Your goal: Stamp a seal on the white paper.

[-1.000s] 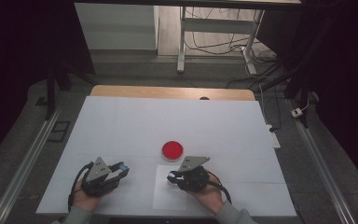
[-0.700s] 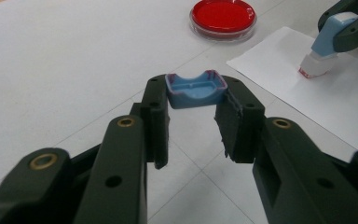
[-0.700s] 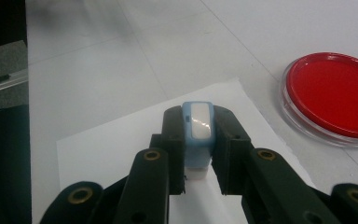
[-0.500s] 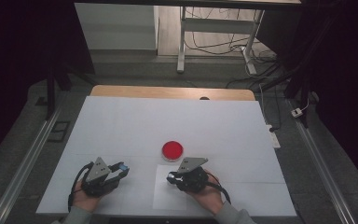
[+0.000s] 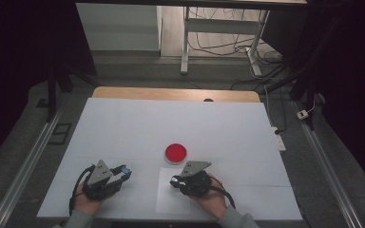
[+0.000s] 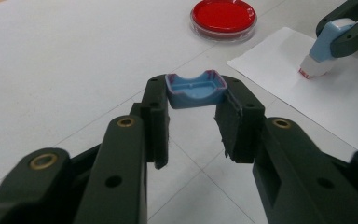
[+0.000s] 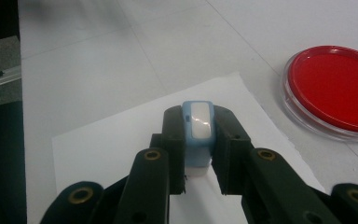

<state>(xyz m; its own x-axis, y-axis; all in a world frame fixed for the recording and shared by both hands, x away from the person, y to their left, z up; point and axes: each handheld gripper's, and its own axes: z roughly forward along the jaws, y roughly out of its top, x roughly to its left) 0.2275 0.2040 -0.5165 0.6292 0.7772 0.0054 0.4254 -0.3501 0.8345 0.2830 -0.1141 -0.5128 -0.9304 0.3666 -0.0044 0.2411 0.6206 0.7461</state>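
White covering spreads over the table [image 5: 123, 123], with a dark room, a grey floor and some cables on the far side. Near the person's edge lies a sheet of paper [image 5: 168, 202], and just beyond its far edge sits a round dish [image 5: 176, 153] with a red inside and a clear rim.

On the left, the left tool [image 5: 123, 172] is held low over the table, pointing to the right and slightly away. Its jaws are closed on a small blue cap [image 6: 196, 88], pinched by its two ends at the very tips. In the left gripper view the cap's hollow side faces up, and its long axis runs across from jaw to jaw, level with the table. The cap is held just above the white covering, left of the paper.

On the right, the right tool [image 5: 174, 182] points left over the paper. Its jaws are clamped on a pale blue stamp [image 7: 198, 135], a short block with a white panel on its upper face. The left gripper view shows the stamp [image 6: 324, 51] tilted, its long axis sloping down towards the paper, with the white, red-edged lower end touching the sheet or just above it; which of the two I cannot tell. The dish lies just beyond the stamp, apart from it
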